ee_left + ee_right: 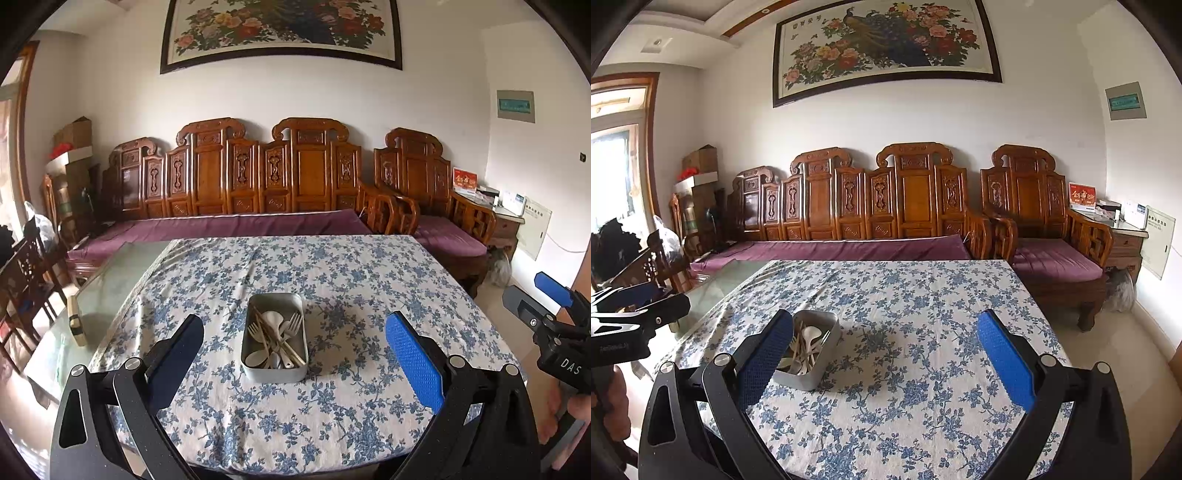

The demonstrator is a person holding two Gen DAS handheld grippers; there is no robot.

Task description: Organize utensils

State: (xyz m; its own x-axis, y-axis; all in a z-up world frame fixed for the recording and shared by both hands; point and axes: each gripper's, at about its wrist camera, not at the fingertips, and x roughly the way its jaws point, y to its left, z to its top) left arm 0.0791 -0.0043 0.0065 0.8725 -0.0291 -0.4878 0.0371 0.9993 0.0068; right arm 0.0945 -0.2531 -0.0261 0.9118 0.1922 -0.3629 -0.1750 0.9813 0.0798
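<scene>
Metal tray (pixel 274 369) sat mid-worktop (pixel 351 424), long axis running 12-to-6 from the left gripper (pixel 294 356), dead ahead between its wide, empty jaws. Utensils (pixel 276 341) lay jumbled inside (forks, spoons, chopsticks crossed). Right gripper (pixel 885 356), jaws also wide and empty, had the tray at 10 o'clock; left looked nearer.

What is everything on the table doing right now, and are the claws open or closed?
Left claw: open, holding nothing, above the near edge of the table.
Right claw: open, holding nothing.
Metal tin: no lid on it, upright on the tablecloth.
Utensils: forks, spoons and chopsticks jumbled together inside the tin.
Tablecloth: spread flat, leaving the glass tabletop uncovered on one side.
</scene>
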